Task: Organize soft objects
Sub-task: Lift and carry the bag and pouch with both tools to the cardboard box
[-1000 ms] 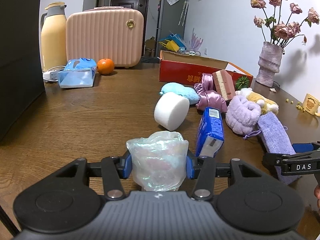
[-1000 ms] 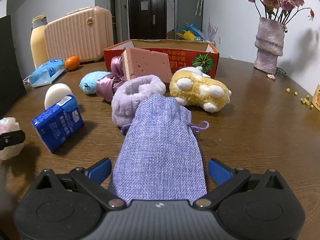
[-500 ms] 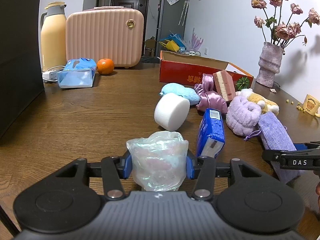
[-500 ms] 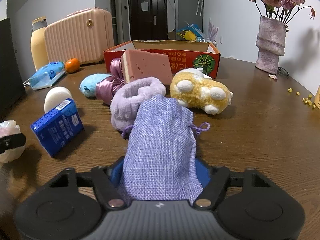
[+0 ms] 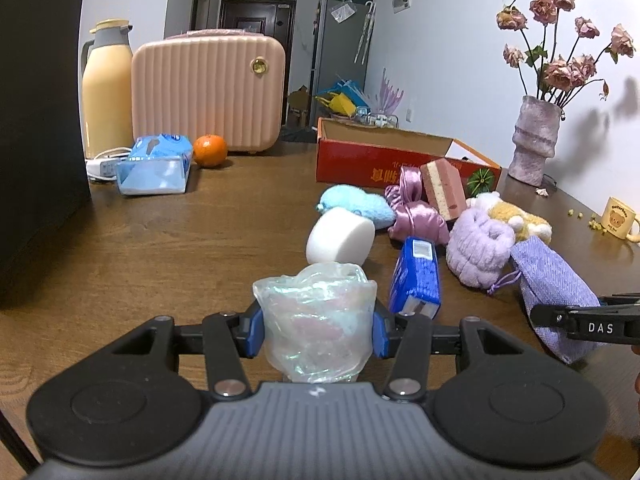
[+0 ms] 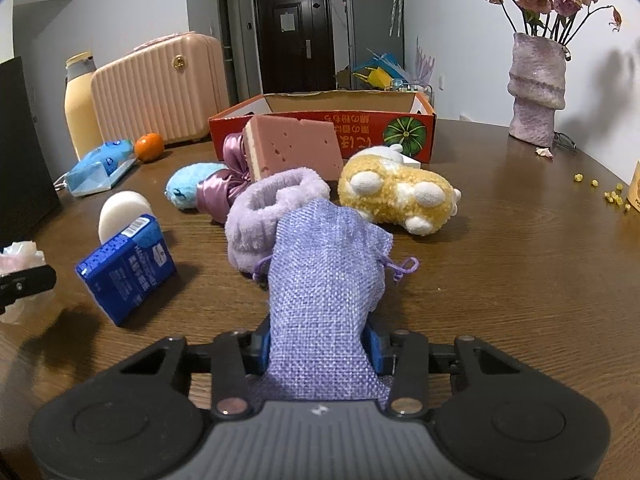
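While the left wrist view looks across the bench (image 5: 168,248), the left hand-held gripper (image 5: 318,330) stands narrow, its blue pads pressed on a crumpled iridescent plastic bundle (image 5: 316,320) at 6 o'clock; the film looks slippery and springy, so I judge it could squirm out if the squeeze eases. Beyond it at 12 o'clock lies a white foam cylinder (image 5: 340,236), a blue tissue pack (image 5: 416,280) at 1 o'clock, and the red box (image 5: 384,156) farther off toward 1 o'clock, probably the goal. At 3 o'clock the lilac drawstring pouch (image 5: 554,280) lies pinned under the other tool. From the right wrist view, the right hand-held gripper (image 6: 320,350) has just been closing and now pinches the pouch (image 6: 324,280) at its closed bottom end, at 6 o'clock. Its long axis runs from 6 toward 12 o'clock, the gathered mouth pointing away and touching the fluffy purple band (image 6: 276,208). Held only at one end, the pouch may droop when lifted, and its cord (image 6: 402,266) could drag the band or snag the yellow plush toy (image 6: 396,196) at 1 o'clock.
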Available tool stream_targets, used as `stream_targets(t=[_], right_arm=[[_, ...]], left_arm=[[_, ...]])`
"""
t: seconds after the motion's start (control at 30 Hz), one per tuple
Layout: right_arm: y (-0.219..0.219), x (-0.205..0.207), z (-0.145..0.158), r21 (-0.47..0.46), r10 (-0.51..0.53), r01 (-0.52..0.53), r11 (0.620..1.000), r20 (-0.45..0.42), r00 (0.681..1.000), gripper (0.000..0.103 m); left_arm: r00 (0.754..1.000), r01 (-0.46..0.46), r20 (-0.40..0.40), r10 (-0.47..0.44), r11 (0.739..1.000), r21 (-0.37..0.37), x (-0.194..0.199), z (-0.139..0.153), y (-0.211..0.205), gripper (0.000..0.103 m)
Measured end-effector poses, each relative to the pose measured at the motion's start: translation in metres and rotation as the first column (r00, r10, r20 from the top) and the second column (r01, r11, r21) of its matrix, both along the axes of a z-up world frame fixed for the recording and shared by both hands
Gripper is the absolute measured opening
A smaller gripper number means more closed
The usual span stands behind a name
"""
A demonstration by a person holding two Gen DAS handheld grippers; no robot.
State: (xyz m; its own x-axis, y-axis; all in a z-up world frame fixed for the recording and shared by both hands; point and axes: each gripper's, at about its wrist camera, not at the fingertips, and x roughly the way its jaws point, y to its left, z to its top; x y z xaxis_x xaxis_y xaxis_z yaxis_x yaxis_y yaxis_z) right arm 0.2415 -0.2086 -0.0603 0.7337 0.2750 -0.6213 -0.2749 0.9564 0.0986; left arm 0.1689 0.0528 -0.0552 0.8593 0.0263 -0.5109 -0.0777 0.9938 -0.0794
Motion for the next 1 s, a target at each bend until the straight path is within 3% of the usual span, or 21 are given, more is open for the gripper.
stream_targets(t=[1.0], right_arm=[[-0.007, 0.007, 0.049, 0.017, -0.033, 0.030, 0.999, 0.166, 0.986, 0.041]], left_arm=[[0.985, 0.038, 0.170, -0.041, 0.999, 0.024, 0.025, 0.062, -0.010, 0.050]])
